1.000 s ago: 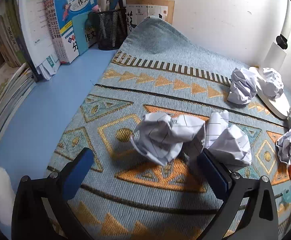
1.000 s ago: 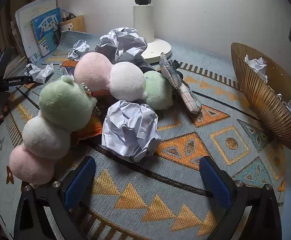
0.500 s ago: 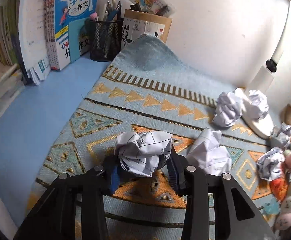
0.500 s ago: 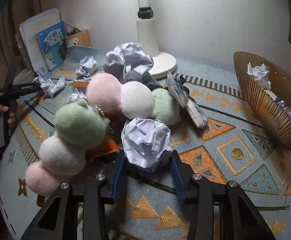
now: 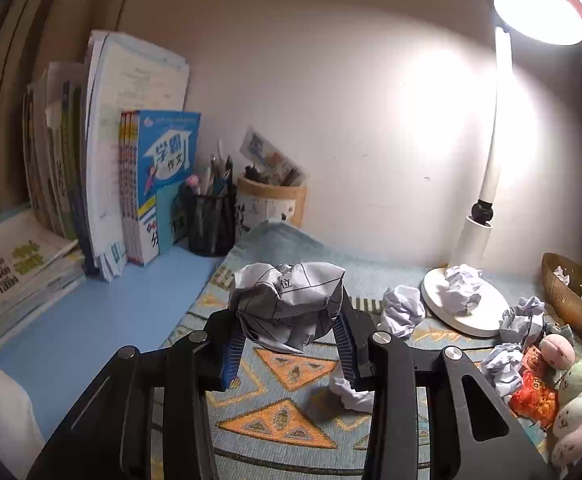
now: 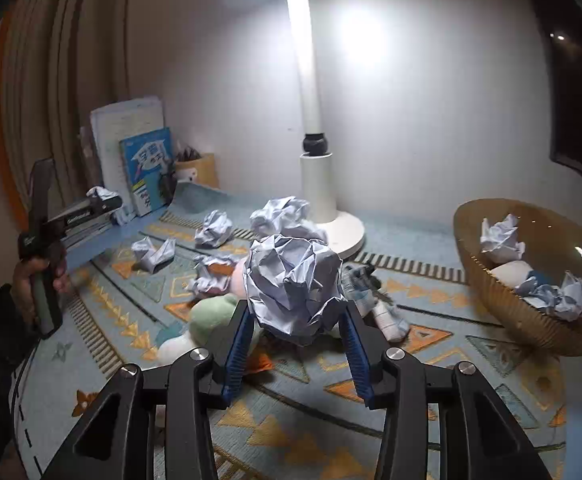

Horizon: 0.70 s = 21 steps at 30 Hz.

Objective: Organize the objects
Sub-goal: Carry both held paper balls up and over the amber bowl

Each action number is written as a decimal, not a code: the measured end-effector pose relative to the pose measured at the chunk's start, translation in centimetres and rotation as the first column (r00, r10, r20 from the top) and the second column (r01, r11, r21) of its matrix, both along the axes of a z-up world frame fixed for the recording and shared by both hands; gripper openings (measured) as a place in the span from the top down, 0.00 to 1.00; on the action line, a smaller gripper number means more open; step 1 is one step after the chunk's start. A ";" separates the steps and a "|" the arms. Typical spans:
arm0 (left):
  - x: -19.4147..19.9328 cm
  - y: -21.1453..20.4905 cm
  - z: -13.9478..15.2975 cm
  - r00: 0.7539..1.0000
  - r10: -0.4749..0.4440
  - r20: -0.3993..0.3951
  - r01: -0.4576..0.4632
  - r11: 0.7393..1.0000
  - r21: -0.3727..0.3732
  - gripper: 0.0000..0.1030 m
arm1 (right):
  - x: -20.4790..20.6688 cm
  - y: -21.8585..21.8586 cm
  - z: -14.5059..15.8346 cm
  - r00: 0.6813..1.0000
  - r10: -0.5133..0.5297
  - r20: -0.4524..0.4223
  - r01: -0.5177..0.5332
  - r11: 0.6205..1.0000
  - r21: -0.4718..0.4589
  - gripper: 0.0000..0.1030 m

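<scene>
Each hand-held gripper, left and right, squeezes a crumpled white paper ball, a few sit in the brown wicker basket at right, many wait.

You have one crumpled ball of grid-lined white paper pinched between blue pads, lifted clear of the patterned blue mat. A second, fuller crumpled white paper ball is likewise held aloft. More wads lie scattered on the mat, and several rest inside the ribbed amber bowl at right.
</scene>
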<state>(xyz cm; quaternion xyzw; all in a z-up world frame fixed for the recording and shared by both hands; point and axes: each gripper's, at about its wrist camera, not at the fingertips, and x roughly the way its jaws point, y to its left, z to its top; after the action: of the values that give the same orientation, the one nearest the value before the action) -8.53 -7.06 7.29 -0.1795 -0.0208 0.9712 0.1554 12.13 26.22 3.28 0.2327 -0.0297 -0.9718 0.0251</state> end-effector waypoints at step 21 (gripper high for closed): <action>13.4 23.3 15.5 0.875 -0.460 -0.153 0.477 0.873 0.104 0.64 | 5.6 13.0 3.0 0.801 -0.577 -0.157 0.529 0.806 -0.264 0.56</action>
<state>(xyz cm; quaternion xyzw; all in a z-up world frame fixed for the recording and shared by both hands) 4.82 16.21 22.79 -0.1077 -0.0341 0.9099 0.3992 17.68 39.19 6.28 0.0959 -0.1946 -0.9478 -0.2335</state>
